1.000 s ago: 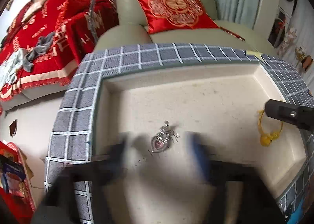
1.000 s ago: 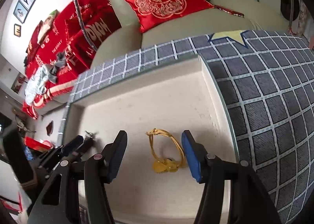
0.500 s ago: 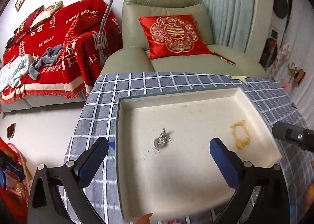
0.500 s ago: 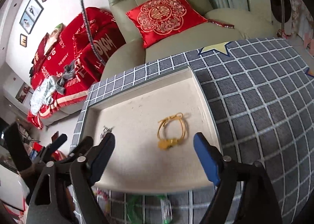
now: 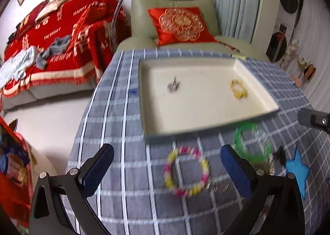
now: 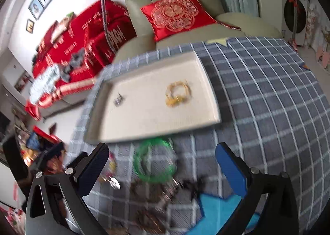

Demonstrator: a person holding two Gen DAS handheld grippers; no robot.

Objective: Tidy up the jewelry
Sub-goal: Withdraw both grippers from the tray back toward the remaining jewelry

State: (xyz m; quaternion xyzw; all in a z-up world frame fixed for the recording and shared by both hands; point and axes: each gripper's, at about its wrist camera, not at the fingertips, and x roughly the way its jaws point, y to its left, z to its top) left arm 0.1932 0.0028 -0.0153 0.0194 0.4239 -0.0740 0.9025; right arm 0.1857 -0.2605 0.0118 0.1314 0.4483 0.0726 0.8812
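A cream tray lies on the grey checked cloth. In it rest a silver pendant and a yellow bracelet. In front of the tray lie a pink and yellow bead bracelet, a green bangle and a blurred dark heap of jewelry. My left gripper hangs open above the bead bracelet. My right gripper is open above the green bangle. Both hold nothing.
A green armchair with a red cushion stands behind the table. A sofa under a red blanket is at the left. Blue star stickers mark the cloth near the front edge.
Both grippers have pulled back from inside the tray toward the near table edge. The right jaws opened wide, leaving the yellow bracelet in the tray. Loose jewelry in front of the tray came into view.
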